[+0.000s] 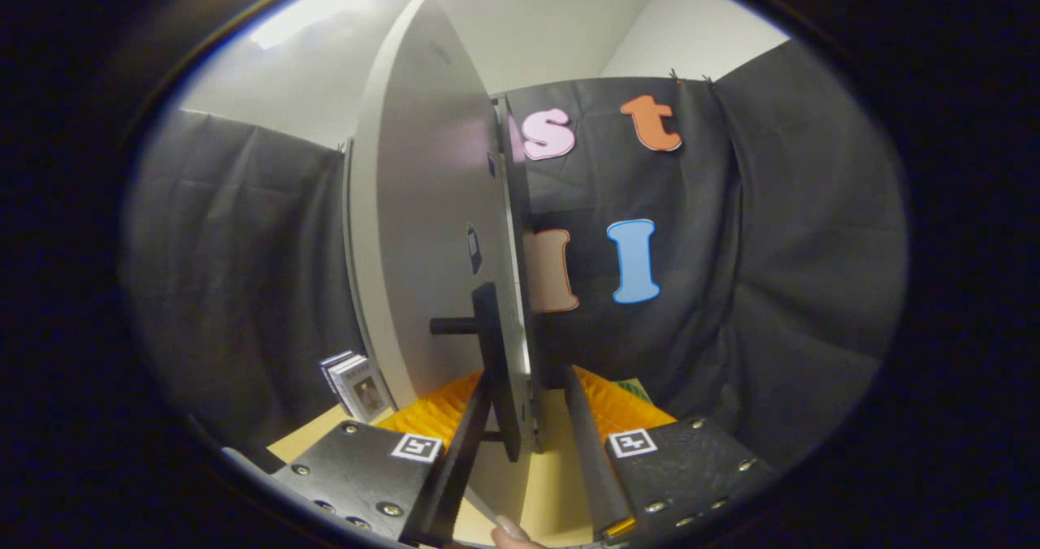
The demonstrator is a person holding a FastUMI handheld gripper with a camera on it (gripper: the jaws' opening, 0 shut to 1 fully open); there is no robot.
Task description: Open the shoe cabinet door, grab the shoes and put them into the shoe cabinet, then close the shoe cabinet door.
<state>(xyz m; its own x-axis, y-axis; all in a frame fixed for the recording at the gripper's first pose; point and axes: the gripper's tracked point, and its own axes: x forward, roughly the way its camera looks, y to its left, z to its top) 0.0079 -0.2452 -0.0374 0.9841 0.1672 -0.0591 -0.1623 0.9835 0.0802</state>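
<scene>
the gripper (528,407) sits with its fingers spread apart on either side of the free edge of the shoe cabinet door (431,232), which stands swung open and seen nearly edge-on, rising tall straight ahead. the dark handle (490,346) on the door's pale face lies between the fingers, close to the left finger (463,451), while the right finger (589,451) stands clear of the door's edge with a visible gap (so the jaws are open wide and not pressing on anything from both sides). a fingertip (512,533) shows at the base between the fingers. a small stack of cards or boxes (357,386) rests on the tan surface (561,484) beside the door's left foot.
</scene>
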